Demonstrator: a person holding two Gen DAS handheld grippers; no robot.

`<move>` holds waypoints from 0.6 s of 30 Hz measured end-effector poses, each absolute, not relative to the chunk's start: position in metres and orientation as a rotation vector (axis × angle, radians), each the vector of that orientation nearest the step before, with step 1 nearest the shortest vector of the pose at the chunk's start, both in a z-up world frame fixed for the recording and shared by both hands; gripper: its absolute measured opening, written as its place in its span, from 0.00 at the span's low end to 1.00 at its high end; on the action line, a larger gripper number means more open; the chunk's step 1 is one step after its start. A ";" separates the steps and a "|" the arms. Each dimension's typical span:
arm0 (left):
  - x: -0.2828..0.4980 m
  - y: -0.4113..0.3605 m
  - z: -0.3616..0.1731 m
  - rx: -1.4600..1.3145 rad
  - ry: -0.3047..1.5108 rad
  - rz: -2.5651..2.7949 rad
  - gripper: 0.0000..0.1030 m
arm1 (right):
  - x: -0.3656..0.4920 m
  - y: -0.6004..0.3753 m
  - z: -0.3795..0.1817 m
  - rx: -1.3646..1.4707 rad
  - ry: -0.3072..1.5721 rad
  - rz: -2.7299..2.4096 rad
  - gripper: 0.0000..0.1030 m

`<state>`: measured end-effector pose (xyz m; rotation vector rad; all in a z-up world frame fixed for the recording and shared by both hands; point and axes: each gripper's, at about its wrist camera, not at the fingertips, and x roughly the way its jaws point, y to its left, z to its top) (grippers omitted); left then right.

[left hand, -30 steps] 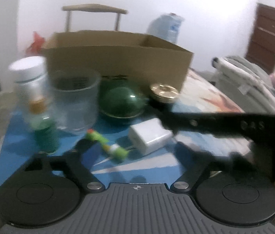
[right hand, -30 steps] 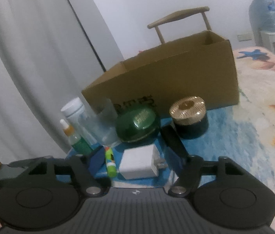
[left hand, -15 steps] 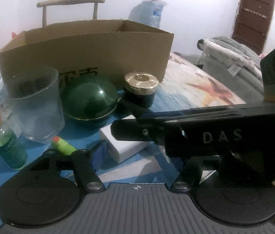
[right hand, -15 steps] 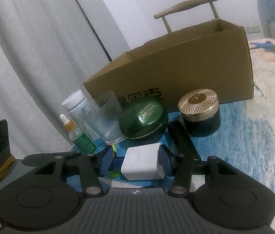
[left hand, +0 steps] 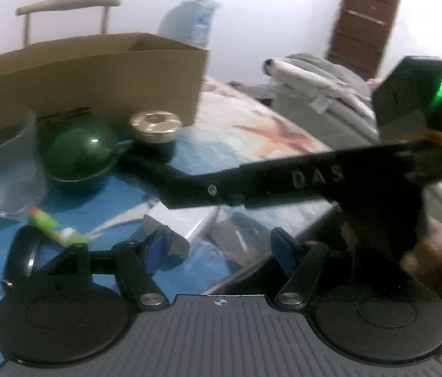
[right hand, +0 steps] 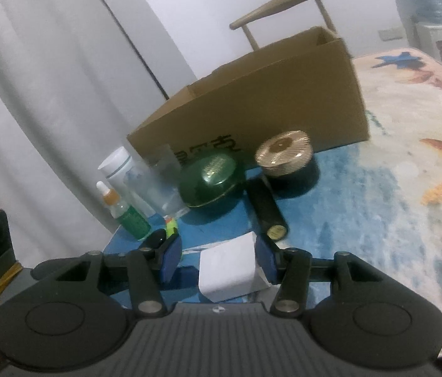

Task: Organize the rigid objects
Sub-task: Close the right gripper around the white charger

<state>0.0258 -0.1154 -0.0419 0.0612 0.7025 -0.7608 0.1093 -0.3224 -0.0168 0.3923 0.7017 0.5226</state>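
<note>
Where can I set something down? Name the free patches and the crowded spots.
Free: the patterned cloth right of the gold-lidded jar and cardboard box. Crowded: the strip before the box, from the white bottle to the black tube.

2 bottles [right hand: 120, 169], 2 jars [right hand: 210, 179], 1 box [right hand: 261, 100].

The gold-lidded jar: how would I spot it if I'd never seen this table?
Find the big open cardboard box at the back of the blue tablecloth. Just in front of its right end sits a short, dark round jar, right of the glossy green domed case. Only it has a ribbed, shiny gold lid.
</note>
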 end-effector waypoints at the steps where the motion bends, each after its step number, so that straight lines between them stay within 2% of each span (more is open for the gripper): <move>1: 0.024 -0.117 -0.041 0.070 0.694 -0.762 0.67 | 0.108 -0.328 -0.016 0.412 0.700 0.518 0.54; 8: 0.027 -0.113 -0.030 0.095 0.611 -0.732 0.82 | 0.096 -0.365 -0.019 0.553 0.721 0.487 0.54; 18: 0.047 -0.127 -0.047 0.128 0.675 -0.777 0.86 | 0.101 -0.365 -0.045 0.686 0.814 0.526 0.54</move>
